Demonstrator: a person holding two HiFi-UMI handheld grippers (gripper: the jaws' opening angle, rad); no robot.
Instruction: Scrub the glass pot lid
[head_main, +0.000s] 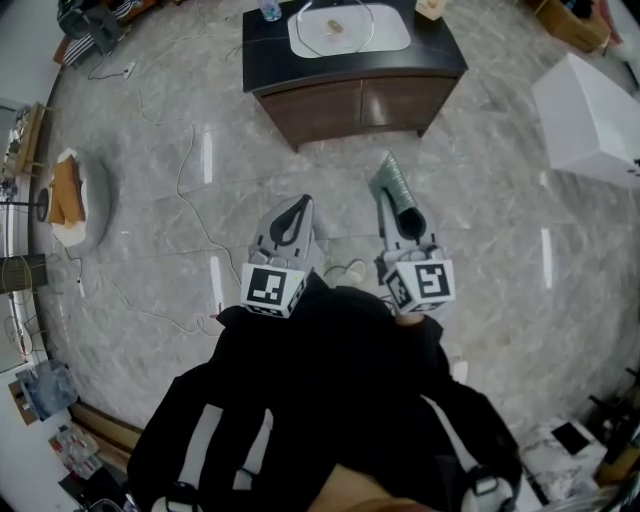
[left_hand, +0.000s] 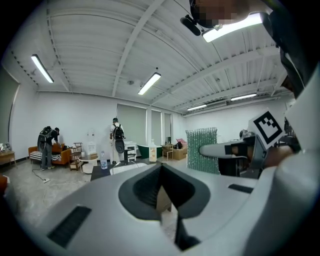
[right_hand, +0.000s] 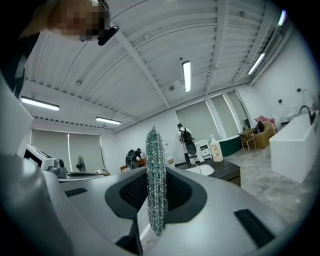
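Note:
The glass pot lid lies in a white sink set in a dark cabinet, far ahead of both grippers. My right gripper is shut on a sparkly green-silver scrub pad, held upright over the floor. In the right gripper view the scrub pad stands edge-on between the jaws. My left gripper is beside it, shut with nothing in it. From the left gripper view the scrub pad shows to the right and the cabinet is far ahead.
A water bottle and a soap bottle stand on the cabinet top. A white box sits at the right, a round cushion seat at the left. Cables trail over the marble floor. People stand far off.

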